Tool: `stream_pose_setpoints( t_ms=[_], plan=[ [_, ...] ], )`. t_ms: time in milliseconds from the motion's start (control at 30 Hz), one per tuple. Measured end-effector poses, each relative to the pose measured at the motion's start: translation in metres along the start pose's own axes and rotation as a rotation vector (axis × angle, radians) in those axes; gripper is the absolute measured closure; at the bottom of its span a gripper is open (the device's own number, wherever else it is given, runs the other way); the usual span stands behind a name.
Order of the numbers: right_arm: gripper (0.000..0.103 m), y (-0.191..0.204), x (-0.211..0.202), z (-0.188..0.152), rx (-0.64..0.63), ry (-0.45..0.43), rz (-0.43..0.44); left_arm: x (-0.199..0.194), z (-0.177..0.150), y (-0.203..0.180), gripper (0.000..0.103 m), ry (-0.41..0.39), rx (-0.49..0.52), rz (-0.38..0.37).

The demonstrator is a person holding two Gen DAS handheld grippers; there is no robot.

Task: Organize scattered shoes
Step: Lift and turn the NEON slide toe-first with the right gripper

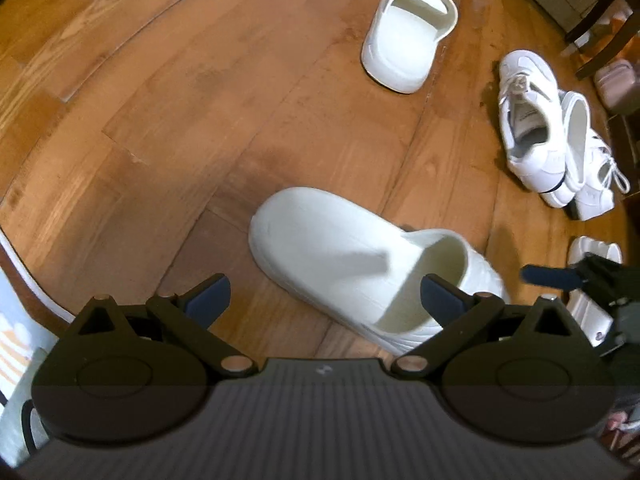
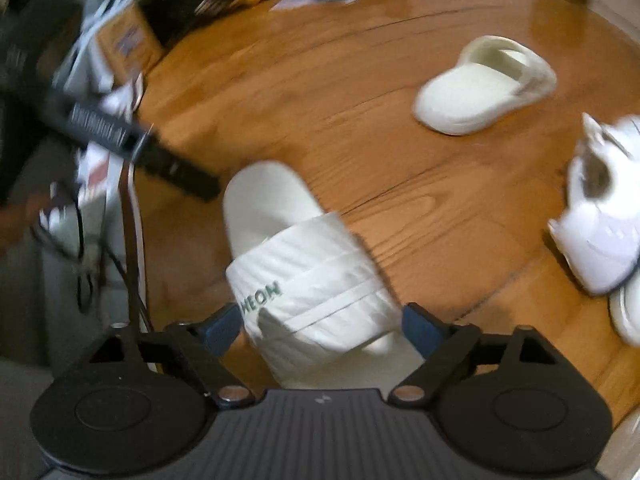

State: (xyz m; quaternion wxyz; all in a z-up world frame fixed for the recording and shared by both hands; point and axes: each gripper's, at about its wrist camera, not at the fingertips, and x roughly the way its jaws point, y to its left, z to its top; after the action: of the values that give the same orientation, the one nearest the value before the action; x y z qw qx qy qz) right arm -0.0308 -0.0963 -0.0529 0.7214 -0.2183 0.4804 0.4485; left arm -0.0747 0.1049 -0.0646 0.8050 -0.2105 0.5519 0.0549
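In the left wrist view a cream clog (image 1: 352, 264) lies on the wooden floor between my open left gripper (image 1: 326, 296) fingers, its heel toward me. A cream slide (image 1: 404, 36) lies farther off. A pair of white sneakers (image 1: 536, 128) lies at the right. In the right wrist view my right gripper (image 2: 324, 326) is open with its fingers on either side of a white slide's ribbed strap (image 2: 308, 280); contact is unclear. A cream clog (image 2: 480, 88) lies beyond, and the white sneakers (image 2: 600, 216) are at the right edge. The view is blurred.
A white sandal (image 1: 592, 280) lies under the other gripper at the left view's right edge. Dark chair legs (image 1: 600, 20) stand at top right. Clutter, a cardboard box (image 2: 128, 40) and cables (image 2: 100, 248) fill the right view's left side.
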Motion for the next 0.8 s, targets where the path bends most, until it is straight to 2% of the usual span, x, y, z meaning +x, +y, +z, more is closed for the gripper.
stream_pose_setpoints(
  t_ms=[100, 333, 400, 567, 667, 733, 800],
  plan=[
    [0.011, 0.009, 0.014, 0.005, -0.083, 0.032, -0.025, -0.002, -0.001, -0.001, 0.000, -0.010, 0.006, 0.013],
    [0.001, 0.025, 0.047, 0.016, -0.228, 0.101, -0.056, -0.005, 0.000, 0.001, 0.000, -0.020, 0.014, 0.023],
    [0.001, 0.024, 0.049, 0.019, -0.218, 0.107, -0.058, -0.005, 0.002, 0.002, 0.000, -0.021, 0.015, 0.028],
    [0.002, 0.006, 0.036, 0.020, 0.046, 0.080, -0.046, -0.005, 0.003, 0.004, 0.000, -0.021, 0.015, 0.032],
    [0.002, -0.012, 0.027, 0.015, 0.270, 0.061, -0.084, -0.007, 0.003, 0.005, 0.000, -0.023, 0.012, 0.031],
    [0.002, -0.028, 0.026, 0.012, 0.462, 0.089, -0.116, -0.007, 0.003, 0.006, 0.000, -0.024, 0.012, 0.034],
    [0.002, -0.046, 0.022, 0.004, 0.648, 0.107, -0.101, -0.007, 0.003, 0.005, 0.000, -0.024, 0.014, 0.038]
  ],
)
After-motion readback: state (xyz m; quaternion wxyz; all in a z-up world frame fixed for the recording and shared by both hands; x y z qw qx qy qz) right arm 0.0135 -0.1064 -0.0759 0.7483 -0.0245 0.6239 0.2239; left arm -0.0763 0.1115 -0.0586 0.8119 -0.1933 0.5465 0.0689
